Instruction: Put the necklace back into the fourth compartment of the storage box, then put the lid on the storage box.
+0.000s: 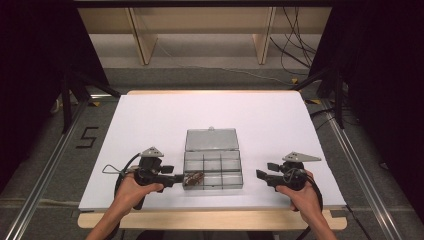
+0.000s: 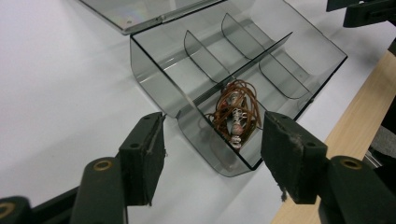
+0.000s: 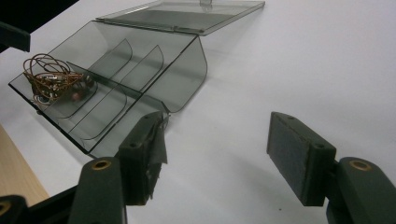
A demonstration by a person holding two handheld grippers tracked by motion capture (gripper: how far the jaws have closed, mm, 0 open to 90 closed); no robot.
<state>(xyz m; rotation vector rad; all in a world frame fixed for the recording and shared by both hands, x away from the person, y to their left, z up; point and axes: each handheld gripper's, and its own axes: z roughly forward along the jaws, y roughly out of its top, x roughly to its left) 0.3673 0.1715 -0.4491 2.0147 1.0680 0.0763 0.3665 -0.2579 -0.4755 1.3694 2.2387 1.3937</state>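
A smoky clear compartment box (image 1: 220, 161) lies near the front of the white table, its lid (image 1: 211, 139) folded flat behind it. A tangle of brown wire with small beads (image 1: 194, 177) rests in the box's near-left compartment. My left gripper (image 1: 179, 177) is at the box's left end, pointing right, and stands open. In the left gripper view the box's near corner (image 2: 154, 65) and the wire tangle (image 2: 236, 109) sit ahead of the open left gripper (image 2: 212, 144). My right gripper (image 1: 264, 170) is open, apart from the box's right side (image 3: 187, 65), with nothing in it (image 3: 217, 140).
The white sheet (image 1: 150, 120) has free room on both sides of the box and behind the lid. A wooden table edge (image 1: 210, 220) runs along the front. Metal rails (image 1: 45, 170) flank the table, and cables (image 1: 295, 45) lie on the floor at the back.
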